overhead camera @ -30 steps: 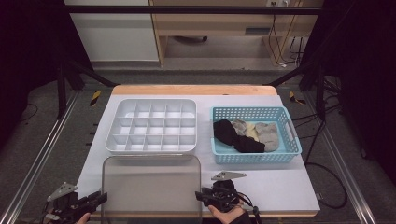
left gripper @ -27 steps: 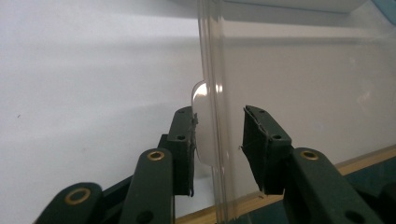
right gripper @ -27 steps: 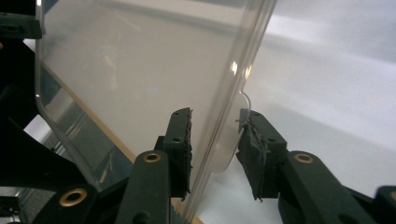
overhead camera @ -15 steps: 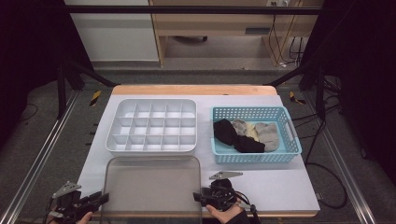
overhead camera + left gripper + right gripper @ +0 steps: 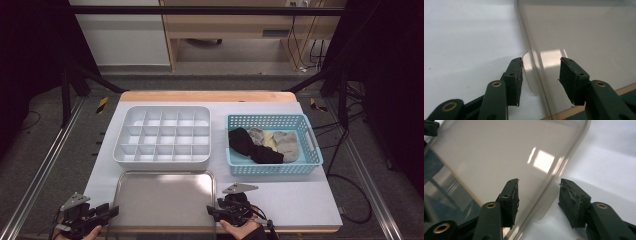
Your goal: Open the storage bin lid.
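Tongs, two, left point(image 5: 112, 211) and right point(image 5: 212, 212), have just been opening, each straddling one clear lid point(image 5: 165, 200) unpinched.

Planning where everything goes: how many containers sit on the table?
3: white divided organizer back left, blue basket back right holding socks, clear lid in front.

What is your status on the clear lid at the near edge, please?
Left gripper and right gripper open, jaws just widened, straddling the clear lid edges, pads off. Lid flat on table. Nothing in the way.
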`<state>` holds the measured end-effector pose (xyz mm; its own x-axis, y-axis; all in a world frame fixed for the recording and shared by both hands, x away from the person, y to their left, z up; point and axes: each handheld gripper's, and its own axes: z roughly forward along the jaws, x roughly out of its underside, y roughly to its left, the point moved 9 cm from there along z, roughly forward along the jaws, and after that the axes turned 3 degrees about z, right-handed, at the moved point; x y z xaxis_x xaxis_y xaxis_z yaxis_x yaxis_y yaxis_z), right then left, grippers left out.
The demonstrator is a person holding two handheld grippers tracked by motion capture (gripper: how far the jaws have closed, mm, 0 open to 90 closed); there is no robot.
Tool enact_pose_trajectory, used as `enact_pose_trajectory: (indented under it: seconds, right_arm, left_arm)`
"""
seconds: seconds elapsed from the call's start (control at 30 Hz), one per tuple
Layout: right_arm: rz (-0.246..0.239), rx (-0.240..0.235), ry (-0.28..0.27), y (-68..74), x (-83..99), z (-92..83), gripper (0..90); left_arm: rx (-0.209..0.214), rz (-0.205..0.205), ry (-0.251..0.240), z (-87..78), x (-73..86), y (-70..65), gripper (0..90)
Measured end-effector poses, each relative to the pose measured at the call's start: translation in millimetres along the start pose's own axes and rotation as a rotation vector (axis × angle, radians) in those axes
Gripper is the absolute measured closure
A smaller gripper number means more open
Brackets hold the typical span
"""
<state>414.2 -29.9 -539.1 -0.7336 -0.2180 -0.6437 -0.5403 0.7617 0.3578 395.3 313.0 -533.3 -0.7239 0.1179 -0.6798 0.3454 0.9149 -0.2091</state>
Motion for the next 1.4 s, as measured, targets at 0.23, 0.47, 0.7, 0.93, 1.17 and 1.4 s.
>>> enact_pose_trajectory:
  seconds: [0.23, 0.47, 0.7, 0.93, 1.17, 1.4]
  right_arm:
    - [-0.005, -0.005, -0.007, -0.3, -1.1, -0.3, 47.0]
    - [-0.041, -0.016, -0.119, -8.8, -15.7, -12.2, 39.3]
    - [-0.07, -0.016, -0.191, -16.2, -27.5, -26.7, 37.1]
    - [-0.094, 0.014, -0.236, -28.0, -36.1, -40.1, 35.6]
    - [-0.072, 0.03, -0.304, -43.3, -48.6, -63.0, 34.9]
    - [-0.086, 0.078, -0.37, -62.3, -60.7, -87.5, 34.5]
  left_arm:
    - [-0.001, 0.005, -0.019, -0.7, -3.4, 1.8, 50.3]
    - [0.03, 0.02, -0.101, -4.0, -20.2, -1.3, 46.8]
    - [0.046, 0.052, -0.181, -10.3, -43.2, -8.8, 46.5]
    - [0.048, 0.125, -0.239, -14.4, -72.1, -29.8, 45.5]
    - [0.052, 0.172, -0.261, -5.5, -98.2, -57.7, 45.5]
    - [0.074, 0.186, -0.292, 6.1, -100.5, -79.2, 46.6]
